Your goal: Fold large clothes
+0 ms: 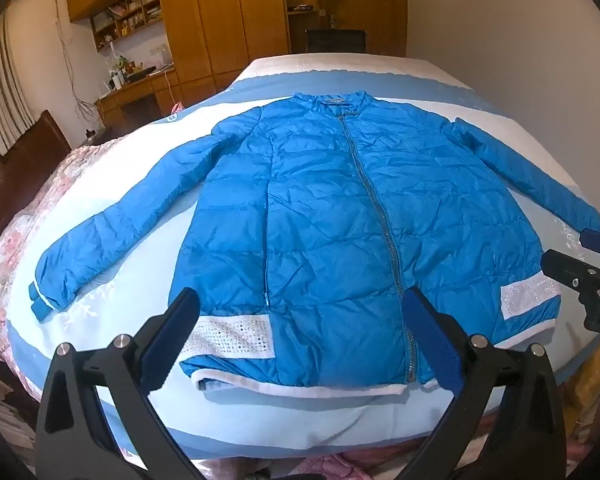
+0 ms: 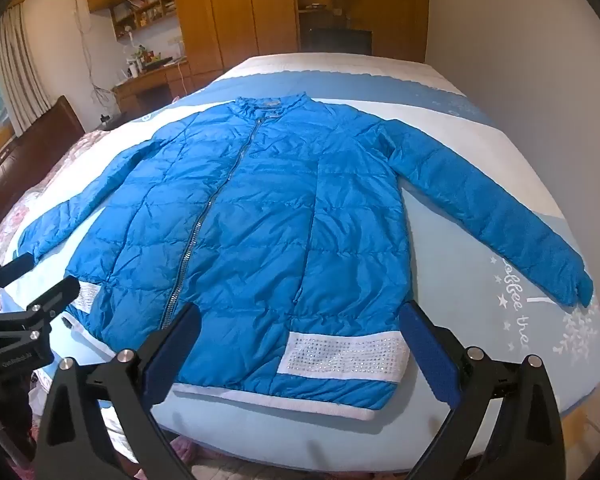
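Note:
A blue quilted jacket (image 1: 320,216) lies flat and zipped on the bed, front up, collar away from me, both sleeves spread out. It has white sequined panels and a white hem; it also shows in the right wrist view (image 2: 268,216). My left gripper (image 1: 300,320) is open and empty, held above the hem near the zipper. My right gripper (image 2: 300,332) is open and empty, above the hem's right part by the sequined panel (image 2: 340,354). The right gripper also shows in the left wrist view (image 1: 580,260), and the left gripper in the right wrist view (image 2: 32,280).
The bed (image 1: 292,420) has a light blue cover and a pink floral quilt (image 1: 24,232) on its left side. A dark headboard (image 1: 28,152) stands at left. Wooden wardrobes (image 1: 228,16) and a cluttered desk (image 1: 140,84) stand beyond. A plain wall (image 1: 520,60) runs along the right.

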The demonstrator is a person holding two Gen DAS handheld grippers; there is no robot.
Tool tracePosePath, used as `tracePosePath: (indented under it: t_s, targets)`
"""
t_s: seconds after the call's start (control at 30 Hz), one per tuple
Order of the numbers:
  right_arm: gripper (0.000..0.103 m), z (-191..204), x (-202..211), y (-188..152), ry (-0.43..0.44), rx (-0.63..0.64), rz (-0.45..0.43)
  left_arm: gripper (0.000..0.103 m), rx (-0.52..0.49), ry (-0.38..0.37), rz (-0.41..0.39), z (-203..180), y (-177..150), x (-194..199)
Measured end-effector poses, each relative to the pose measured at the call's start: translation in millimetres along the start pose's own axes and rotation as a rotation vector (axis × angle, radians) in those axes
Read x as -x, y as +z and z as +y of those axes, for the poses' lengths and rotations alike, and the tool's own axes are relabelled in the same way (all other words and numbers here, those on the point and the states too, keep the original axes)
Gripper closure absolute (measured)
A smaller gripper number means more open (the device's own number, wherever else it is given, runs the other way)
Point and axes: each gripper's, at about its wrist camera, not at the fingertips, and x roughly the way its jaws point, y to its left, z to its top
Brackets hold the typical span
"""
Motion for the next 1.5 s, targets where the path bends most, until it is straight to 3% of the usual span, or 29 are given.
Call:
tracePosePath:
  t_s: [1.5]
  targets:
    - [0.004,-3.2,0.3,0.5,-0.004,-0.015,0.001,0.003,-0.009,0.027,-0.010,-1.5,3.7,2.8]
